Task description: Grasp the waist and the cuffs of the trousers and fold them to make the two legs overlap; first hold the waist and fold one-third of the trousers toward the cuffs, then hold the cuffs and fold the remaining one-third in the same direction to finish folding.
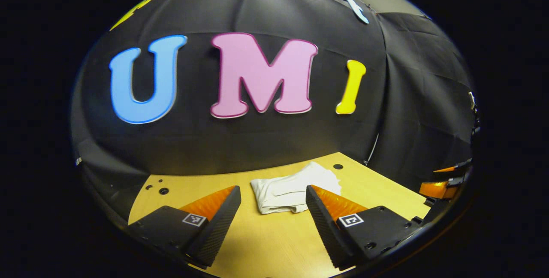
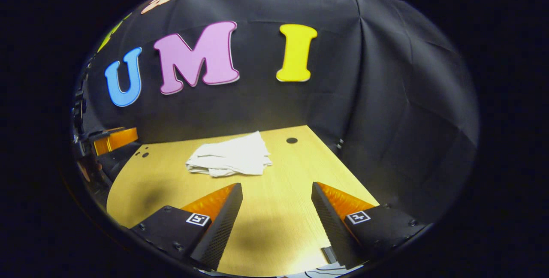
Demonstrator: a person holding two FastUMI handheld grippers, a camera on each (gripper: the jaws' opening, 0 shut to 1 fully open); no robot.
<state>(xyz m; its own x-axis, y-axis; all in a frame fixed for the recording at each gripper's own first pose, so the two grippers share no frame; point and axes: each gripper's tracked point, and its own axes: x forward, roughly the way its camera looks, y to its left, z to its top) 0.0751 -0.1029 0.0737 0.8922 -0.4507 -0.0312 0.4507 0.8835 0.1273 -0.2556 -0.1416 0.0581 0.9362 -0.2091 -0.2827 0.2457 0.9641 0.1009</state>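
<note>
Nearest in the left gripper view, the left gripper hovers low over the wooden table with its jaws set wide apart and nothing between or against them. Taking the trousers as the landmark: the pale, folded bundle lies on the table just beyond the fingertips, its right edge partly hidden behind the right-hand finger. To the left of the trousers the tabletop shows a few small dark holes near its far corner; behind the trousers hangs the black cloth wall; to the right of them sits another round hole, and farther right, at the table's edge, part of the other gripper shows. In the right gripper view, the right gripper is likewise spread wide and grips nothing, poised above the bare table. The trousers lie ahead of it and to the left of its midline, well clear of both fingers. Left of the trousers, part of the left gripper appears at the table's edge; right of them is a dark hole, then the cloth wall.
</note>
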